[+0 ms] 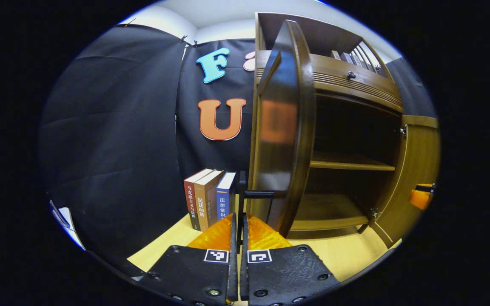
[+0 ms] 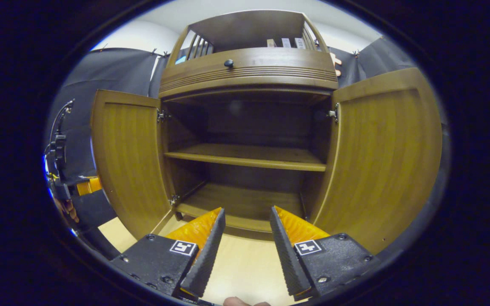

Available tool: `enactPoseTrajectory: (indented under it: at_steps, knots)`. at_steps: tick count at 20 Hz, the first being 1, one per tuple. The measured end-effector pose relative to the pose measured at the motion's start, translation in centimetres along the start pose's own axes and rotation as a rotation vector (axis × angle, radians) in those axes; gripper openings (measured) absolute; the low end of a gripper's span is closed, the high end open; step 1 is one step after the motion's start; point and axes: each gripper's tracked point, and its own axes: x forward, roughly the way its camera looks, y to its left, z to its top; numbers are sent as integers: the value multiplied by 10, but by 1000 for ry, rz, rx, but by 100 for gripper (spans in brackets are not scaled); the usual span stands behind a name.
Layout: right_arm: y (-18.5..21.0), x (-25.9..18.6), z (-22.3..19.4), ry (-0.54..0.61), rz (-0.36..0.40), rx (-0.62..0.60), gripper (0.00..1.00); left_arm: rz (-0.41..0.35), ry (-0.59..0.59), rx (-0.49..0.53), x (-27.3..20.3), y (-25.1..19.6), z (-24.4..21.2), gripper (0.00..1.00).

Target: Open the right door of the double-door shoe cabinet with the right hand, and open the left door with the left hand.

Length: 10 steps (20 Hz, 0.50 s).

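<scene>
The brown wooden shoe cabinet (image 2: 249, 68) stands with both doors swung wide and a bare shelf (image 2: 245, 156) inside. In the left gripper view the left door (image 1: 281, 127) is seen nearly edge-on, and my left gripper (image 1: 240, 216) is shut on its black handle (image 1: 241, 187). In the right gripper view my right gripper (image 2: 247, 210) hangs open in front of the cabinet's bottom shelf, holding nothing, apart from the right door (image 2: 381, 157). The left door (image 2: 128, 157) stands open at the left there, with the left gripper (image 2: 81, 185) beyond its outer edge.
Three upright books (image 1: 209, 199) stand on the light wooden floor (image 1: 347, 255) just left of the cabinet. Above the doors is a drawer with a dark knob (image 2: 228, 63), and more books (image 2: 285, 42) sit on the top rack. The right gripper (image 1: 421, 197) shows by the right door's edge.
</scene>
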Motion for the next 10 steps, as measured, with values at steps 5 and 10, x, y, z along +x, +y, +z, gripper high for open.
enactPoseTrajectory:
  at_steps: [5,10]
  knots:
    - [3,3,7,0,-9,-1,71,62,1,-9,-10,27,5,0]
    - [-7,-1,36,-66,-52,24,80,174,-109,42,-41,57,51,0]
